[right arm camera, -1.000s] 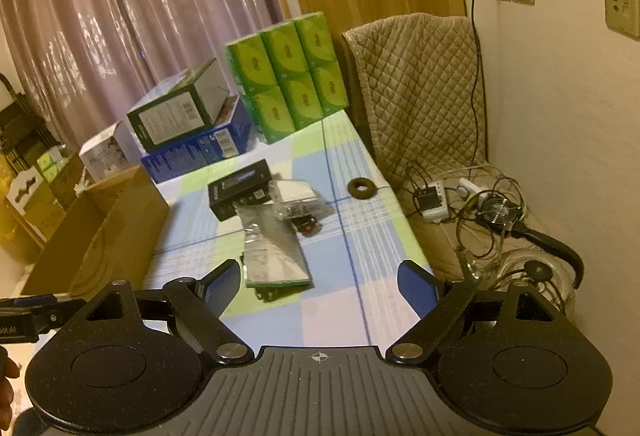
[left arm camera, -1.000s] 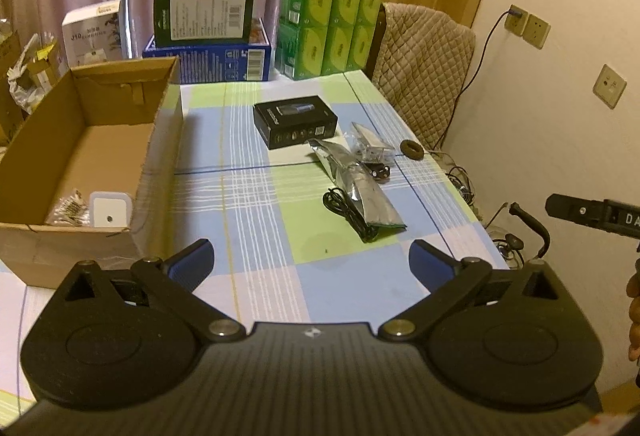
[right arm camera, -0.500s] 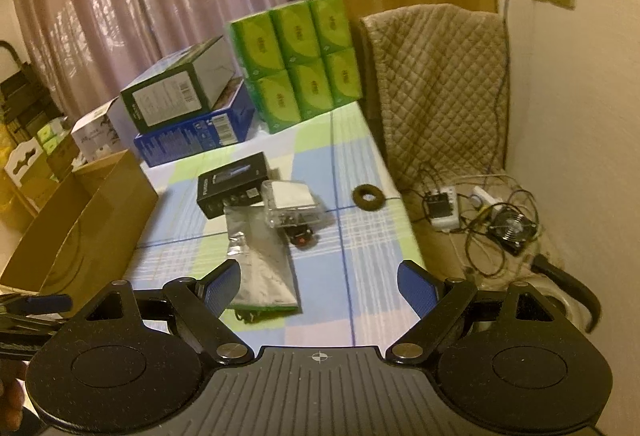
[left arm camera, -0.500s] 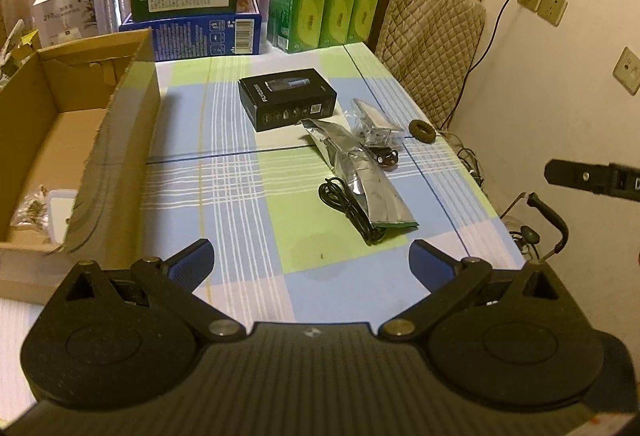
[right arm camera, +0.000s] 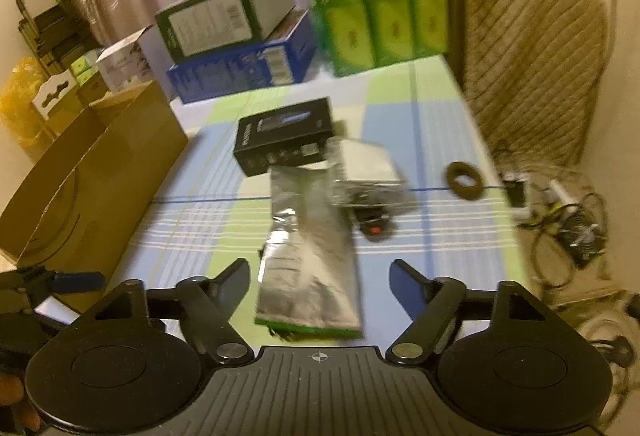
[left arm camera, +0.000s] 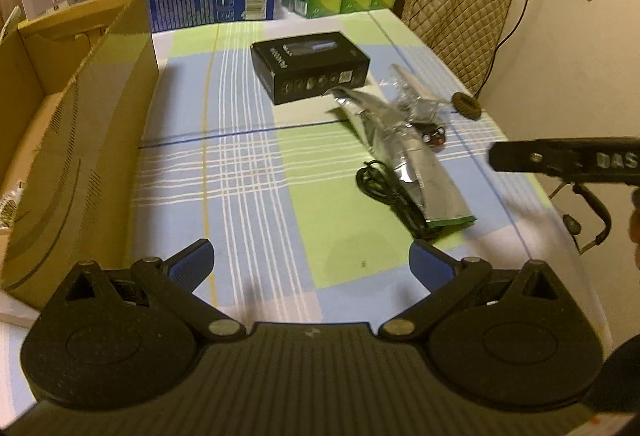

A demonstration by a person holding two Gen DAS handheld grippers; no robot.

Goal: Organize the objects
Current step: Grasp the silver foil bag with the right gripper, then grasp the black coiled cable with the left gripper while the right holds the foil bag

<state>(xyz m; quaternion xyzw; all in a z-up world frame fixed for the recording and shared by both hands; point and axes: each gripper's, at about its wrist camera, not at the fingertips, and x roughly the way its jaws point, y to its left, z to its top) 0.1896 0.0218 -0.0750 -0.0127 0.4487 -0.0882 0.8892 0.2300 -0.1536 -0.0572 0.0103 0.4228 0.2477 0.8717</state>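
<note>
Closing on the flat silver foil pouch at twelve o'clock, the right gripper has advanced, fingers spread and empty; pickup looks imminent.

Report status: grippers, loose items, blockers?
Left hand-held gripper open, empty. Right hand-held gripper open, over silver pouch. Pouch, black box on table; cardboard box left. Nothing blocking.
</note>
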